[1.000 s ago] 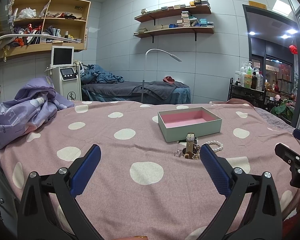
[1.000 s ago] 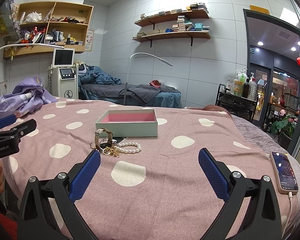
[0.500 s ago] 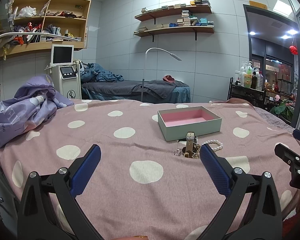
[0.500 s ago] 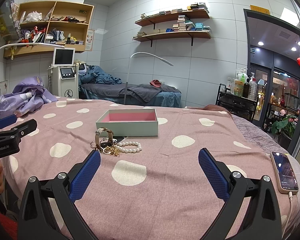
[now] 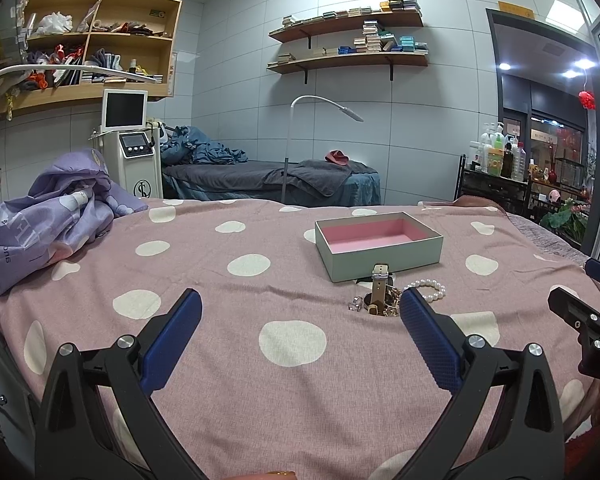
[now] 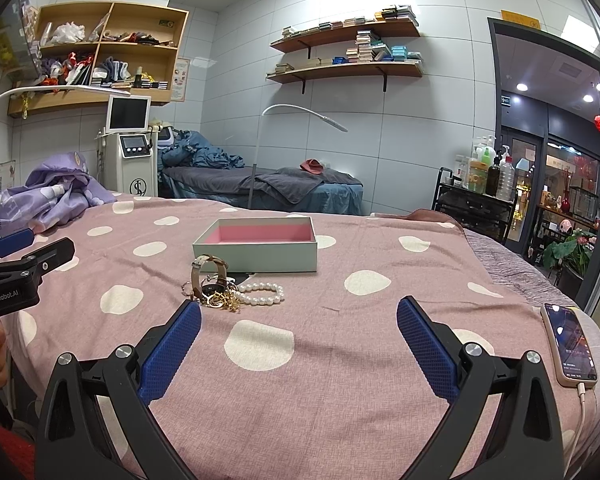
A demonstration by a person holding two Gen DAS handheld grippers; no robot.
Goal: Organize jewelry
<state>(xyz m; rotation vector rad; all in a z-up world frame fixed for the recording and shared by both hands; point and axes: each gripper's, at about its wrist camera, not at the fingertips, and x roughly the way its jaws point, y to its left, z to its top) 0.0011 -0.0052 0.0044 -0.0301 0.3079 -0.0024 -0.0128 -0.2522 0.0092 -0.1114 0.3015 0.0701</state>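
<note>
Hovering low over a pink bedspread with white polka dots (image 5: pixel 260 292), the left gripper (image 5: pixel 300 308) has its blue-padded fingers spread wide with nothing between them, and the right gripper (image 6: pixel 299 316) is likewise released and empty. Both wrist views take in the shallow grey-green cardboard box with a pink lining (image 5: pixel 378 246), which sits open on the spread, and the little heap of jewelry lying just in front of it. The left view shows that heap end-on: a tan-strapped wristwatch (image 5: pixel 379 286) stands upright as a narrow band, a white pearl bracelet (image 5: pixel 430 289) is partly hidden behind the right-hand pad, and a small silver ring (image 5: pixel 355 304) lies at the heap's left edge. The right view sees the same pile more from the side, so the watch strap appears as an open loop (image 6: pixel 209 276), the pearl bracelet (image 6: pixel 262 293) lies fully in sight, and a tangle of gold chain and charms (image 6: pixel 224 301) shows in front of them. Only the right view shows a smartphone with a lit screen and a white cable (image 6: pixel 571 346) at the bed's right edge. Only the left view gives much of the crumpled lilac printed quilt (image 5: pixel 48 220) heaped at the far left. Each camera also catches the other gripper's black tip at its frame edge.
</note>
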